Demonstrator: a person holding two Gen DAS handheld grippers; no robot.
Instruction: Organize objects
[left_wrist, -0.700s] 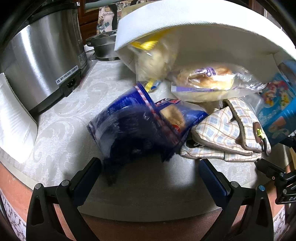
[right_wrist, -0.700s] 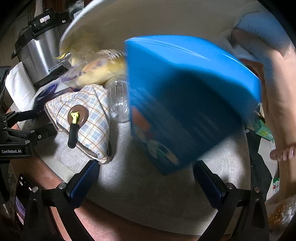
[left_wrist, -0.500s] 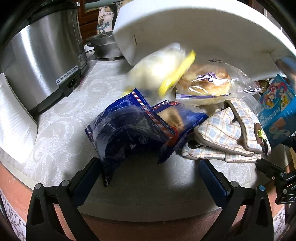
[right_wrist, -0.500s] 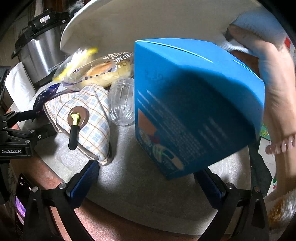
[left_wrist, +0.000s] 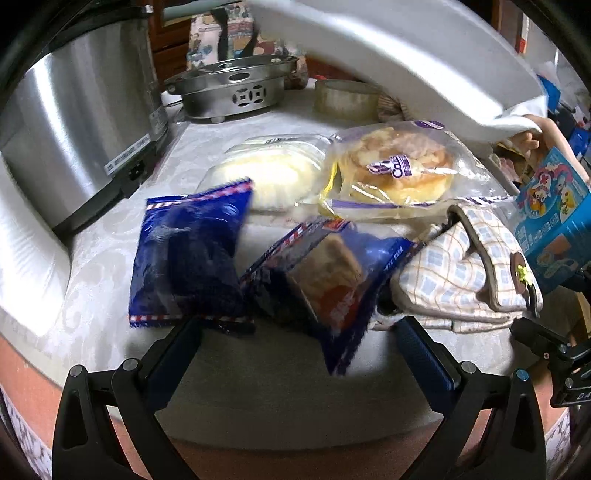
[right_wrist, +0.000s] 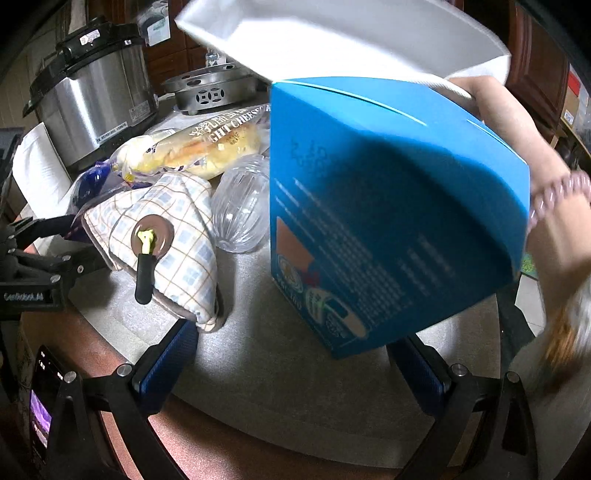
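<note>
Two dark blue snack packets (left_wrist: 188, 254) (left_wrist: 325, 284) lie on the pale table just beyond my open, empty left gripper (left_wrist: 299, 354). Behind them lie a white bread pack (left_wrist: 269, 173) and a bagged bun (left_wrist: 395, 166). A checked cloth pouch (left_wrist: 458, 273) lies at the right; it also shows in the right wrist view (right_wrist: 166, 236). A blue carton (right_wrist: 388, 221) stands tilted right in front of my open right gripper (right_wrist: 291, 362), next to a clear ribbed jar (right_wrist: 240, 206). A bare hand (right_wrist: 554, 206) lifts a white tray (right_wrist: 332, 33) overhead.
A steel rice cooker (left_wrist: 70, 122) stands at the back left with a steel pot stand (left_wrist: 229, 88) and a tape roll (left_wrist: 343, 96) behind the food. The table's curved front edge (left_wrist: 280, 424) runs just before my left fingers. A phone (right_wrist: 40, 406) sits low left.
The white tray has been lifted higher and away. The bread pack fell flat onto the table, the blue packets slid apart and settled, and the blue carton came down to the table.
</note>
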